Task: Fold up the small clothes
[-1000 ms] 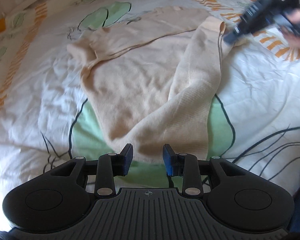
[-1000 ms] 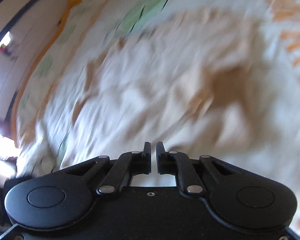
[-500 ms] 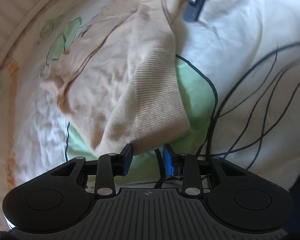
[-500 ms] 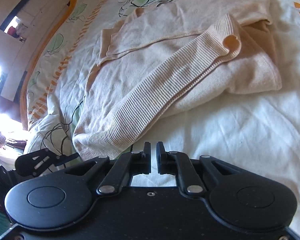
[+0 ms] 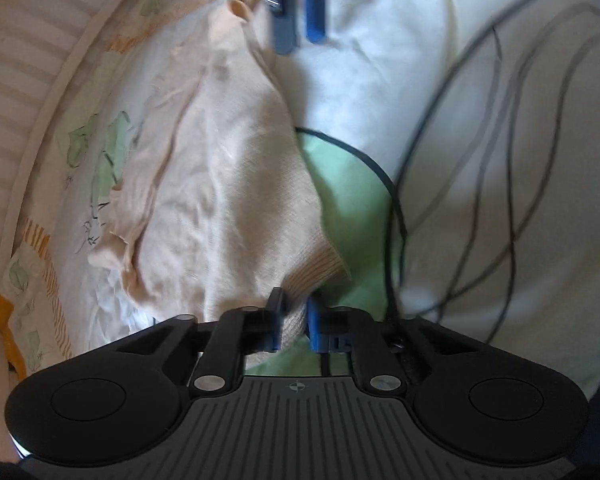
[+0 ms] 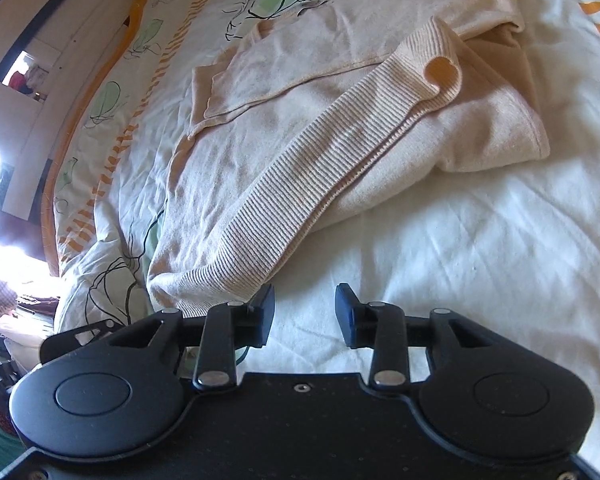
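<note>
Currently, the left gripper [image 5: 294,318] pinches the ribbed hem corner of the sweater [image 5: 228,184], with knit fabric filling the gap between its jaws. The sweater lies partly folded on the bedsheet [image 6: 480,248], one ribbed sleeve [image 6: 340,164] laid diagonally across its body. The right gripper [image 6: 305,314] sits low over bare sheet just beside the sleeve's lower end, jaws spread and holding nothing. From the left wrist view, the right gripper [image 5: 300,20] appears at the sweater's far end, somewhat blurred.
</note>
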